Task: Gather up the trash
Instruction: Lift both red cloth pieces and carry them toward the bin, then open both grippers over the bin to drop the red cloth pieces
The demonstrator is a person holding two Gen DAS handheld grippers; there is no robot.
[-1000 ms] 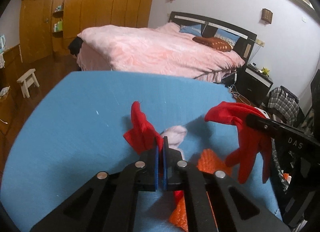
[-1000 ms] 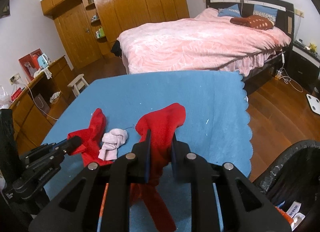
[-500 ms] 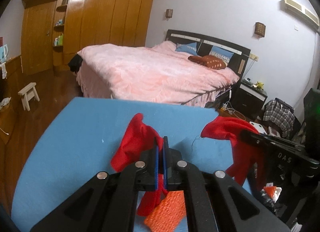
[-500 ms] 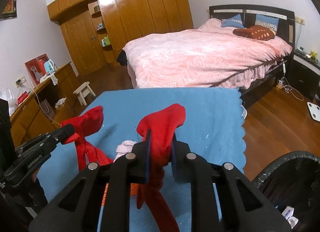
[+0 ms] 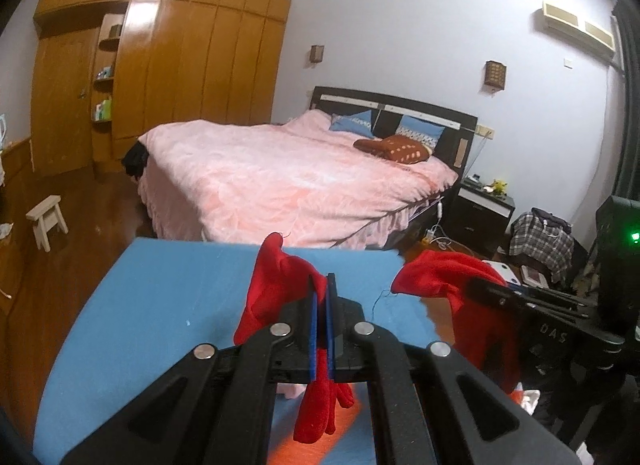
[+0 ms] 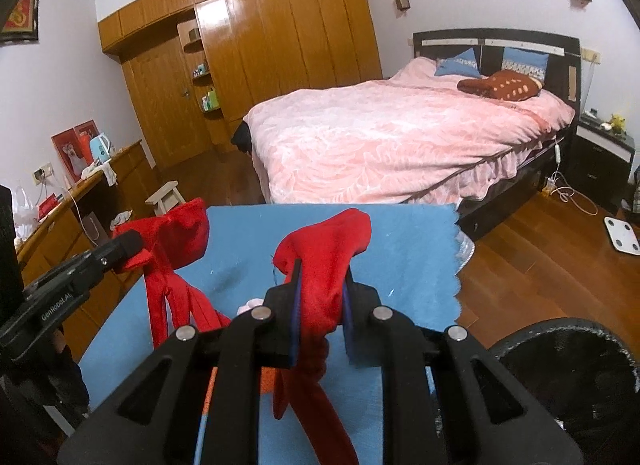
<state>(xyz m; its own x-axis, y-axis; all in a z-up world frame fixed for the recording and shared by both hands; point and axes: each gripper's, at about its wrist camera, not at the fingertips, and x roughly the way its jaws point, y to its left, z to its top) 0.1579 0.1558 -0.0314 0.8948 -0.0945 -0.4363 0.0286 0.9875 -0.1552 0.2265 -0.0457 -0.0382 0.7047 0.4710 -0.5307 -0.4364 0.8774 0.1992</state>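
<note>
My left gripper (image 5: 321, 285) is shut on a red glove (image 5: 276, 277) and holds it above the blue table (image 5: 160, 297); its fingers hang down below the jaws. My right gripper (image 6: 320, 269) is shut on a second red glove (image 6: 324, 249), also lifted off the table. Each gripper shows in the other's view: the right one with its glove (image 5: 444, 269) at the right, the left one with its glove (image 6: 176, 233) at the left. A pink-white crumpled wad (image 6: 248, 307) and an orange mesh piece (image 5: 288, 445) lie on the table below, mostly hidden.
A black trash bin (image 6: 568, 369) stands on the wood floor at the table's right. A pink bed (image 6: 400, 133) lies beyond the table. A small white stool (image 5: 46, 221) and a wooden sideboard (image 6: 80, 201) are at the left.
Both grippers have risen with their red gloves, lifting them clear of the table. The pink-white wad and the orange mesh have dropped lower in view.
</note>
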